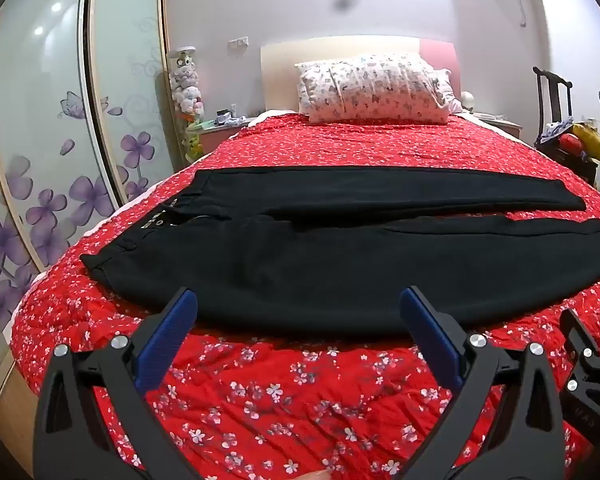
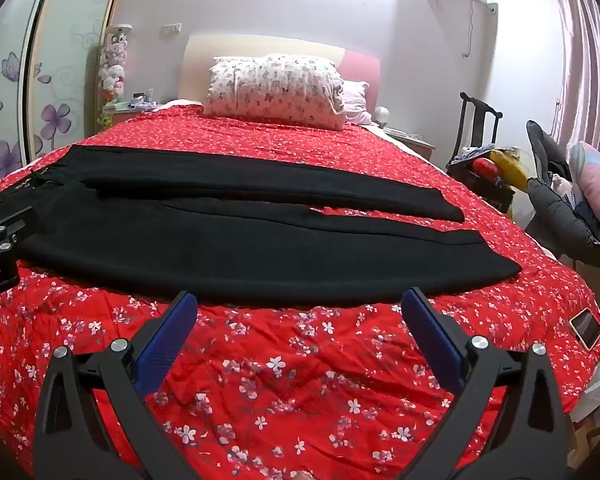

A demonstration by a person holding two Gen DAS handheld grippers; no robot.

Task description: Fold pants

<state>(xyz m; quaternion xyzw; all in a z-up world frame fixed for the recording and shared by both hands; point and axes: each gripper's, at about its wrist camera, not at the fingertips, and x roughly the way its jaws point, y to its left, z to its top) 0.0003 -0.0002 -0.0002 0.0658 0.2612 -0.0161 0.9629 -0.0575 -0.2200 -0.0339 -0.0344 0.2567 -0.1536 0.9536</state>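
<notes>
Black pants [image 1: 320, 256] lie flat and spread across a bed with a red flowered cover [image 1: 260, 392], waistband to the left, both legs running to the right. The right wrist view shows the same pants [image 2: 236, 244] with the leg ends at the right. My left gripper [image 1: 299, 300] hovers open just before the near edge of the pants, nothing between its blue pads. My right gripper [image 2: 300, 300] is open too, just short of the near leg, with nothing between its pads. Part of the right gripper's body [image 1: 592, 364] shows at the left wrist view's right edge.
A patterned pillow [image 1: 376, 88] lies at the headboard. Sliding wardrobe doors with purple flowers [image 1: 40, 152] stand left of the bed. A chair with clutter [image 2: 484, 160] and a pile of bedding [image 2: 572, 200] are at the right. A phone [image 2: 586, 326] rests on the bed's right edge.
</notes>
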